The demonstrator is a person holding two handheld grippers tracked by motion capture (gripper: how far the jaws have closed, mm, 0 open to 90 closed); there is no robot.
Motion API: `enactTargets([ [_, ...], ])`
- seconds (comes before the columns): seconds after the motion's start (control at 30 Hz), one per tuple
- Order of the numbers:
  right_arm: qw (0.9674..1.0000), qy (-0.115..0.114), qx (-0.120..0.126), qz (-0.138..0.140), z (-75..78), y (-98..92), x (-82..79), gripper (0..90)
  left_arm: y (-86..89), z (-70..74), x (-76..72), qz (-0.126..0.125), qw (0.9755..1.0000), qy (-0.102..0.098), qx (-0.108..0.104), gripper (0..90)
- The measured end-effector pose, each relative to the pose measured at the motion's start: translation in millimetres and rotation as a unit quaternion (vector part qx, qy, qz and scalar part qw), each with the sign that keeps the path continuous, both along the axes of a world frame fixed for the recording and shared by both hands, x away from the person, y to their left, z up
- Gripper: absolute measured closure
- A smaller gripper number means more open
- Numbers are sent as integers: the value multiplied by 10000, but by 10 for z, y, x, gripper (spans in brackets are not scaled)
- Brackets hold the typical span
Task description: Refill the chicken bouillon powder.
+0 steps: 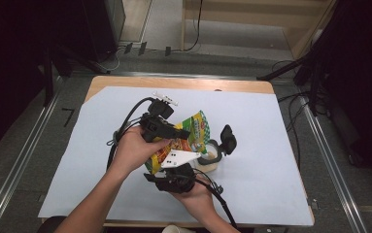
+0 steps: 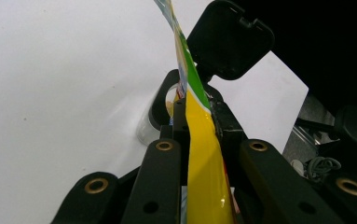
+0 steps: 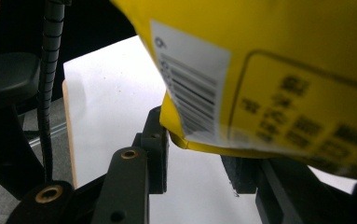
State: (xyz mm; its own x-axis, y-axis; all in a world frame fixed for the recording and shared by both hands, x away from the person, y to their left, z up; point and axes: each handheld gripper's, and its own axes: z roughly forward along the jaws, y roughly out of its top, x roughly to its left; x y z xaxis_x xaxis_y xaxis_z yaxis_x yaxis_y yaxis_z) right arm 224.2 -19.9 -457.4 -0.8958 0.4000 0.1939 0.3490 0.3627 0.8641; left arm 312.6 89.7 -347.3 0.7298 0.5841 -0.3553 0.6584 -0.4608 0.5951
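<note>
Yellow and green printed snack pouch held over a clear jar on the paper-covered bench

A pale sheet covers the wooden bench almost edge to edge, with grey floor, metal rails and loose cables around it and a wooden frame beyond. The left gripper is clamped on the pouch's thin edge, jaws pressed to both faces; the right gripper straddles the pouch's lower corner, by the barcode label, and I cannot tell whether its jaws press it. The pouch hangs tilted above mid-bench, over the jar's black-rimmed mouth; the jar's black hinged lid stands open just beside it. A white paper cup sits at the near edge
</note>
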Motion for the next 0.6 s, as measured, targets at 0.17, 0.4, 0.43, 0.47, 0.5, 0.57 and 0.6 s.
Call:
enactTargets([
  [0.17, 10000, -15, 52, 8, 41, -2, -20, 654, 17, -9, 44, 45, 9999, 44, -80, 823],
  [0.4, 9999, 39, 119, -34, 45, -10, 1, 652, -9, 1, 69, 28, 10000, 39, -86, 819],
  [0.43, 9999, 52, 128, -45, 47, -10, 3, 651, -9, 1, 69, 28, 10000, 39, -86, 819],
  [0.47, 9999, 34, 136, -59, 50, -12, 6, 650, -22, 10, 65, 2, 9999, 7, -106, 819],
  [0.5, 9999, 24, 145, -70, 51, -12, 6, 645, -32, 17, 60, -12, 10000, -26, -94, 819],
  [0.57, 9998, 40, 149, -78, 53, -10, -1, 641, -43, 24, 52, -23, 10000, -31, -88, 819],
  [0.6, 9999, 1, 131, -107, 51, -8, -7, 639, -67, 37, 36, -64, 10000, -42, -62, 819],
])
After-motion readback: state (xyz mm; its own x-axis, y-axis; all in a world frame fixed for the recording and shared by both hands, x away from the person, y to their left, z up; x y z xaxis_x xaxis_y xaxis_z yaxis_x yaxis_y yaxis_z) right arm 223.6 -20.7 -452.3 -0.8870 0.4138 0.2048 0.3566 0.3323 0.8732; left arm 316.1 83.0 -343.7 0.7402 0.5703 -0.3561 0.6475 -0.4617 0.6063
